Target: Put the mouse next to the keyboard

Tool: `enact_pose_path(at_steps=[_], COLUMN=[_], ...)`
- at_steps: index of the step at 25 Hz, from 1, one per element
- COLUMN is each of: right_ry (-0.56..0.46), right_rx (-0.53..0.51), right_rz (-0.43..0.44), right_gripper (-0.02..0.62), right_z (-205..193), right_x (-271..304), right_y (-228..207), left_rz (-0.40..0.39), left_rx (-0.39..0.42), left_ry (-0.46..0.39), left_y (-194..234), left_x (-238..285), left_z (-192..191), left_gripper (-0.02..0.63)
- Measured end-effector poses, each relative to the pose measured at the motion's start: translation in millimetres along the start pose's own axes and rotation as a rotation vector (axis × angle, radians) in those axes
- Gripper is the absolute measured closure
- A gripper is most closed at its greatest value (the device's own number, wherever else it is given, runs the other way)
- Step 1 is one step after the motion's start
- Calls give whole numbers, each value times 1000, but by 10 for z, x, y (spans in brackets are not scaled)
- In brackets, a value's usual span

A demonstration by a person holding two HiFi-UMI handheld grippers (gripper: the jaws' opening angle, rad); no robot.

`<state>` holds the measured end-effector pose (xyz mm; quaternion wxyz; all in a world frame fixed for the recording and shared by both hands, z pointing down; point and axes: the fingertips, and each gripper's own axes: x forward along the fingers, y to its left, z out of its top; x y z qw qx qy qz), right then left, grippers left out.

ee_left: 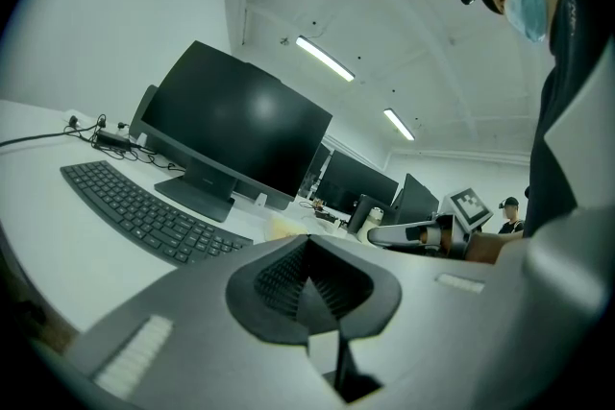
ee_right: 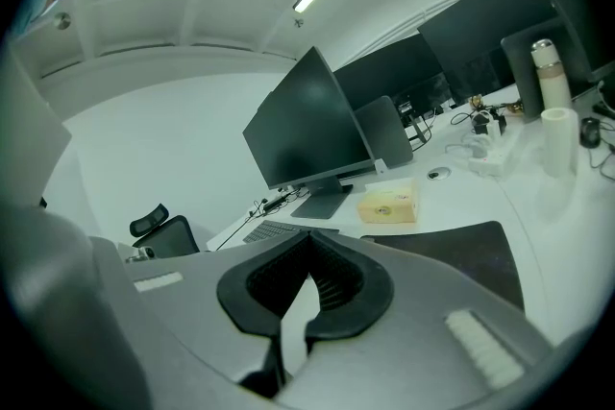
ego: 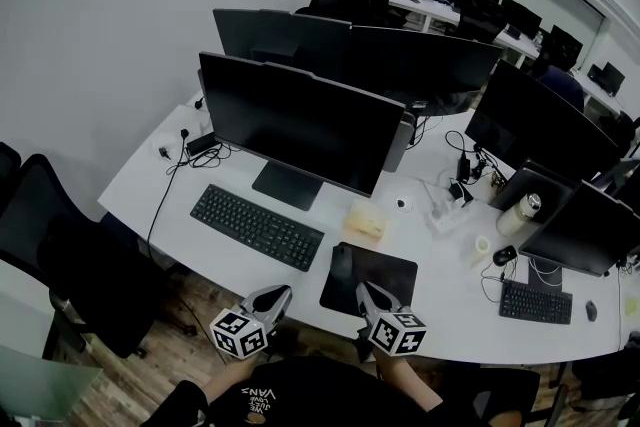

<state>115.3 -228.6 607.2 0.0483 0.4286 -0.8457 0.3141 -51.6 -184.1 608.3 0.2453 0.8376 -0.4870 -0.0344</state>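
A black mouse (ego: 342, 261) lies on the left part of a dark mouse pad (ego: 385, 277), to the right of the black keyboard (ego: 257, 226). Both grippers hover at the desk's near edge, apart from the mouse. My left gripper (ego: 279, 296) is shut with nothing in it, just below the keyboard's right end. My right gripper (ego: 367, 295) is shut and empty, over the pad's near edge. The keyboard (ee_left: 144, 206) fills the left of the left gripper view. The pad (ee_right: 461, 254) shows in the right gripper view; the mouse is hidden there.
A large monitor (ego: 300, 122) stands behind the keyboard. A yellow box (ego: 366, 221) sits behind the pad. Cables, a white power strip (ego: 447, 207), a cup and a bottle (ego: 522, 212) crowd the right. An office chair (ego: 60, 265) stands at the left, and more monitors behind.
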Motion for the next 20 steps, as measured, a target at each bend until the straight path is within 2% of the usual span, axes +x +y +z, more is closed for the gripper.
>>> enact_pose_path(at_steps=[20], right_ry=[-2], right_rx=[12], right_rz=[1], right_gripper=[591], right_z=[-31], right_x=[11], right_y=[-82], left_rz=[27], left_rx=[8], left_ry=[-5], left_y=[0], left_x=[-46], left_z=[-26], left_gripper=[604])
